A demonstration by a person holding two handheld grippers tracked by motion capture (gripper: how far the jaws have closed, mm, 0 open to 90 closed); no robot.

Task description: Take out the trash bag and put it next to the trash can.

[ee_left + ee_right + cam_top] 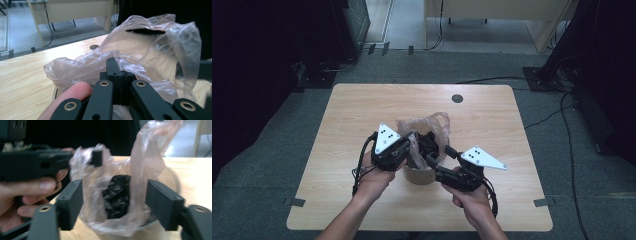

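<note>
Just below the middle of the high view, on the pale wood-grain bench [352, 115]: short tan tub [419, 175], round and matt like cardboard, lined with a thin plastic bag [437, 122]. Film clear with a pinkish cast, crinkled, glossy, limp enough to fold on itself, rising well above the rim as a loose open mouth toward the top of the frame. Inside, low in the tub, a crumpled black mass [117, 195], shiny and creased, possibly more film; cannot say what it is. Left tongs [117, 67] clenched on a gathered edge of the bag, film pinched between the closed black tips, on the tub's left side in the high view. Right tongs [115, 202] released, jaws wide apart and straddling the bag, one block at the left of the right gripper view and one at the right, bag and black mass dead ahead between them, no contact visible. Tall free flap at upper right of that view, standing roughly upright, just beyond the right-hand jaw. Judging from this, right tongs nearer the ungrasped side, so a likely next pinch on that flap, opposite the left grip. Slippery, yielding film; likely to slide or tear under a hard pull.
</note>
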